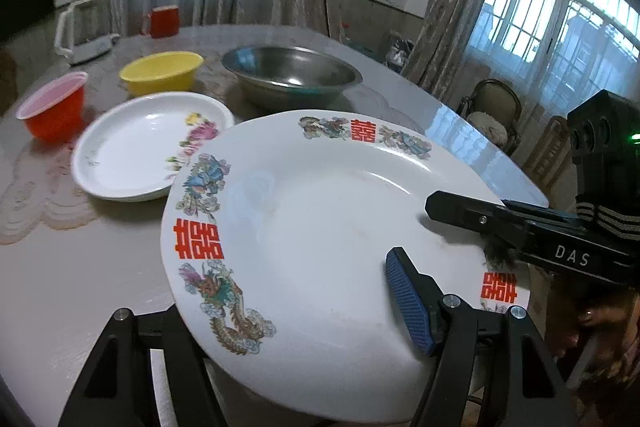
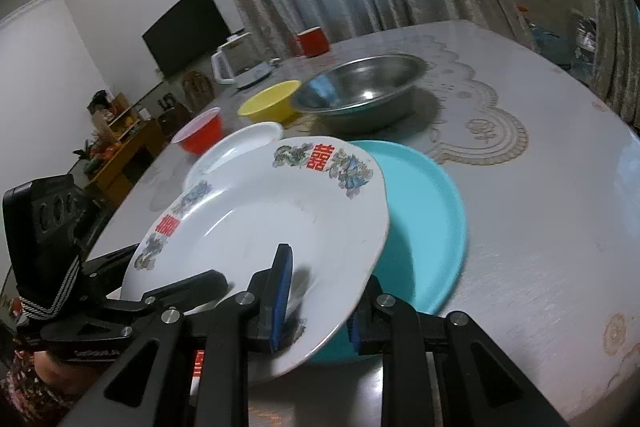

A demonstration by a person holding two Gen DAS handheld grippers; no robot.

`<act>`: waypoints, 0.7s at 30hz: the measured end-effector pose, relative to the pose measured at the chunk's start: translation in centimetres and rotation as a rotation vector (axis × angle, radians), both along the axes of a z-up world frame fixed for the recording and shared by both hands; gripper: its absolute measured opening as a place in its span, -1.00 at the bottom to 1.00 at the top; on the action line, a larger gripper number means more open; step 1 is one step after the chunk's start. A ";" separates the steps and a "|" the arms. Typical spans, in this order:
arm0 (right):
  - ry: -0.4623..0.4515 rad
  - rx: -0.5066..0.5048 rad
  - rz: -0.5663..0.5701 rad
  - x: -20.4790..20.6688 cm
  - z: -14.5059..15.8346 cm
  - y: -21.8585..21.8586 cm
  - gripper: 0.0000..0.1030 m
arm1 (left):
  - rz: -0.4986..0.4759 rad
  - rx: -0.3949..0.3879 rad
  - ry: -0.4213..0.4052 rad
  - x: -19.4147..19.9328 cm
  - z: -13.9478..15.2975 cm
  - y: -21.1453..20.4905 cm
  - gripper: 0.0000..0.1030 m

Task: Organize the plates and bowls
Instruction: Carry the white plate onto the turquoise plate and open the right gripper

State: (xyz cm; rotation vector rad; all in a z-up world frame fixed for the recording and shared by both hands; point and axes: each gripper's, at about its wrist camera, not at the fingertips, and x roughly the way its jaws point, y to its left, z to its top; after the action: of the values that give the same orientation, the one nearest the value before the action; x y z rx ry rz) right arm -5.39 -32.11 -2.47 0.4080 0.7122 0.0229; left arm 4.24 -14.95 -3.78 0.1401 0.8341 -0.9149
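Note:
A large white plate with dragons and red characters (image 1: 320, 227) (image 2: 256, 223) hangs tilted above the table, held by both grippers. My left gripper (image 1: 288, 287) straddles its near rim, with the blue pad (image 1: 408, 303) on top and the other finger hidden beneath. My right gripper (image 2: 328, 267) is shut on the rim's other side, one finger above and one below. A teal plate (image 2: 424, 219) lies under the lifted plate. A white flowered plate (image 1: 132, 151), a red bowl (image 1: 54, 111), a yellow bowl (image 1: 162, 73) and a steel basin (image 1: 292, 75) sit behind.
A white kettle (image 1: 86, 27) and a red mug (image 1: 164, 21) stand at the table's far side. A lace mat (image 2: 480, 131) lies under the basin. Chairs (image 1: 496, 107) stand beyond the table's right edge, near the window.

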 end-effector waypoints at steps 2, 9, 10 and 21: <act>0.014 -0.001 -0.022 0.1 -0.3 -1.0 -0.57 | -0.007 0.019 -0.031 -0.1 0.2 -0.8 0.39; 0.035 -0.032 -0.085 0.8 -0.8 -3.3 -0.58 | 0.007 0.073 -0.025 0.2 -0.5 -2.7 0.38; 0.040 -0.038 -0.096 0.9 -1.0 -3.6 -0.58 | 0.005 0.087 -0.039 0.0 -0.6 -2.9 0.38; 0.045 -0.045 -0.141 1.0 -2.1 -4.2 -0.49 | 0.007 0.110 -0.116 -1.4 -0.3 -1.9 0.38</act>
State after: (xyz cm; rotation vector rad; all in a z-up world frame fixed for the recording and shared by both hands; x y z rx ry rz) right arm -4.35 -36.35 -4.55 0.4156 0.7254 -0.1355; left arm 2.85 -16.84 -4.09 0.2825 0.7769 -0.8464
